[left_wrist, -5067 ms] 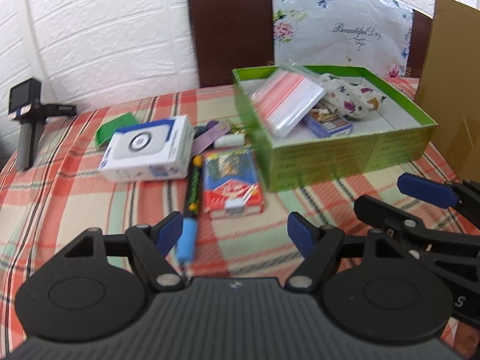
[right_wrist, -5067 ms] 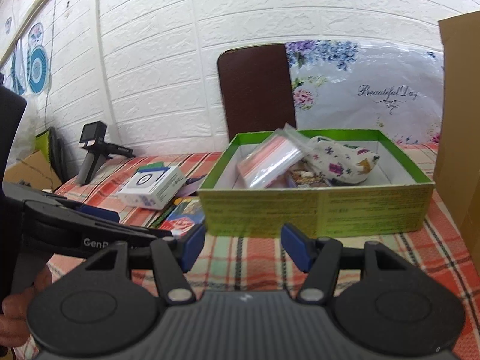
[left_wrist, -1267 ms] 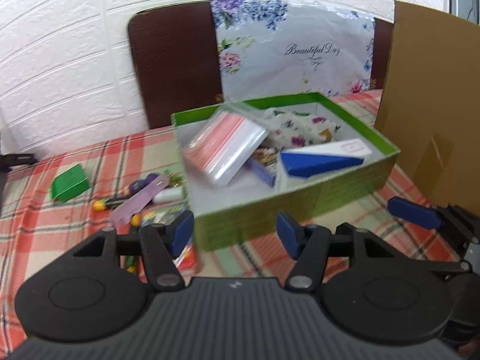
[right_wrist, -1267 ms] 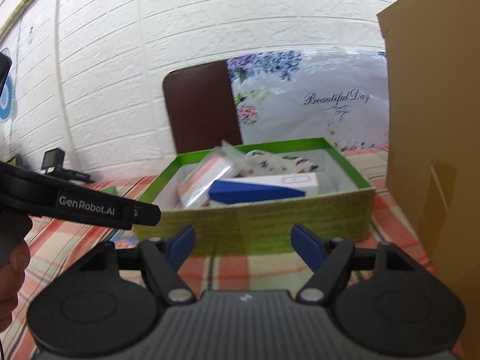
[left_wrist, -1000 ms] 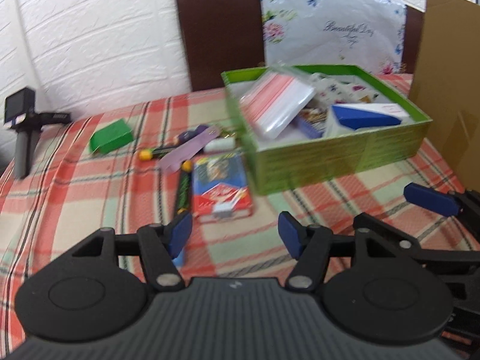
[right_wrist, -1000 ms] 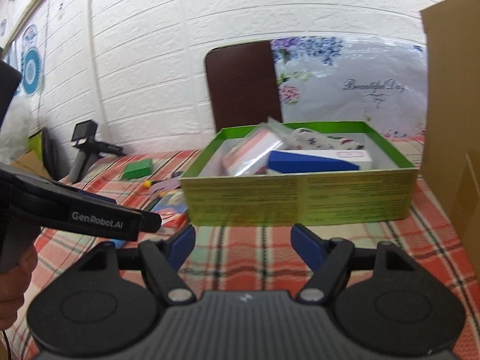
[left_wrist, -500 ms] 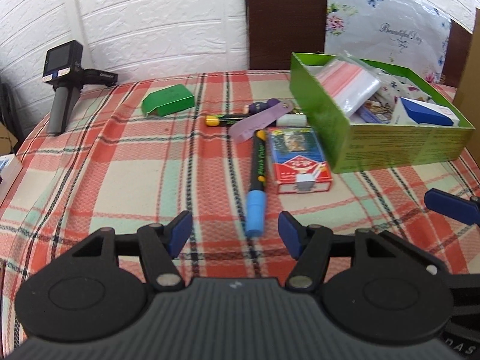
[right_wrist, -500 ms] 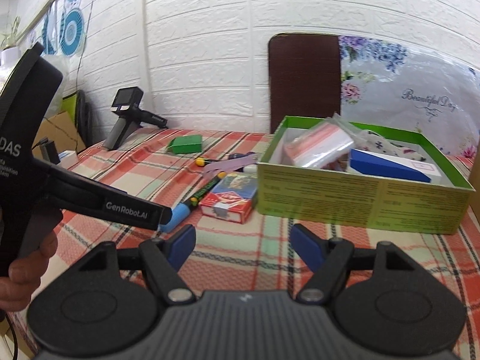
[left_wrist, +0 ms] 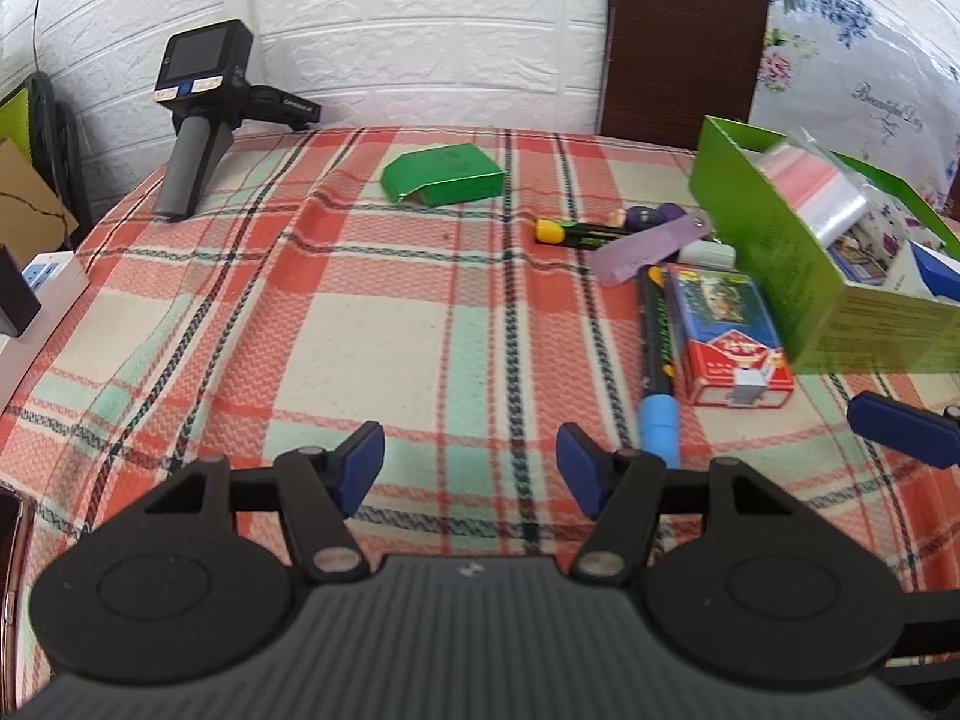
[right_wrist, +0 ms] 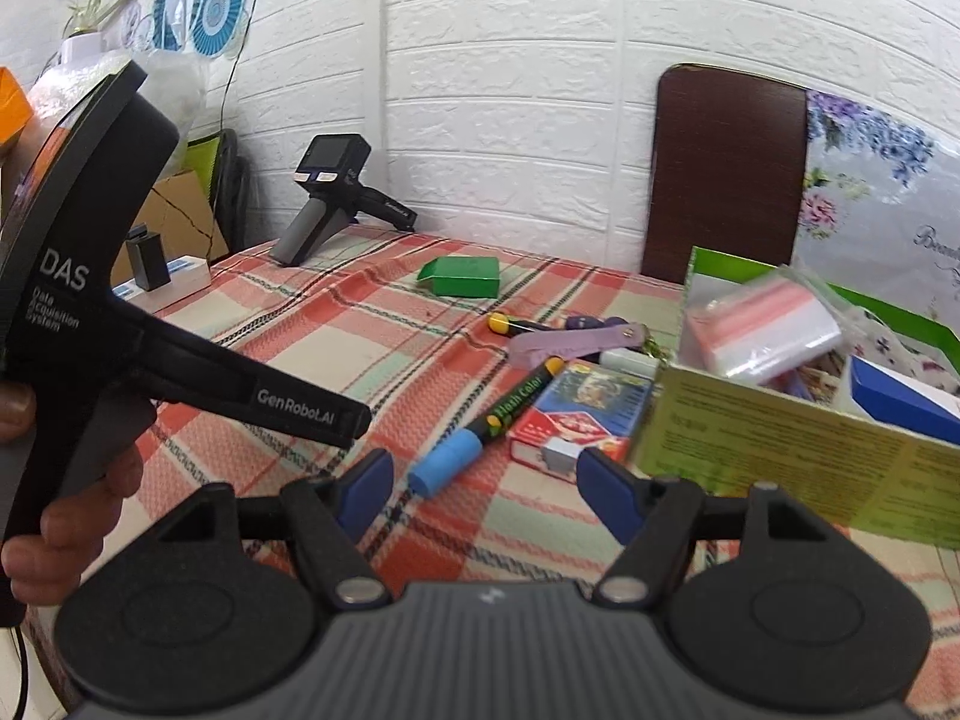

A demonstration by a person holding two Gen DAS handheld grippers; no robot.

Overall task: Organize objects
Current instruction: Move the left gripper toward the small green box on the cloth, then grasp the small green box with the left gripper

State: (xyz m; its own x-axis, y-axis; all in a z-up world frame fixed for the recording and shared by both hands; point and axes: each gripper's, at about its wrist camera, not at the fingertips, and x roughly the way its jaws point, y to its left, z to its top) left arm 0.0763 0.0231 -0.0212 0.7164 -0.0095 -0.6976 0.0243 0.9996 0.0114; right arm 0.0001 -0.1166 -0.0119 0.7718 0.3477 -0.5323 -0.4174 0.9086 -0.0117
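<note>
- Left wrist view: left gripper (left_wrist: 468, 468) hovers low over the plaid tablecloth (left_wrist: 336, 324), jaws apart, holding nothing. Green box (left_wrist: 780, 276) sits far right, already part filled. Card pack (left_wrist: 723, 339) and marker (left_wrist: 655, 360) lie side by side just left of it, likely the next candidates.
- Small green carton (left_wrist: 444, 181) lies far centre, well apart from the box.
- Right wrist view: right gripper (right_wrist: 483, 486) also spread and empty, aimed at the marker's blue cap (right_wrist: 447, 462), suggesting a pick there.
</note>
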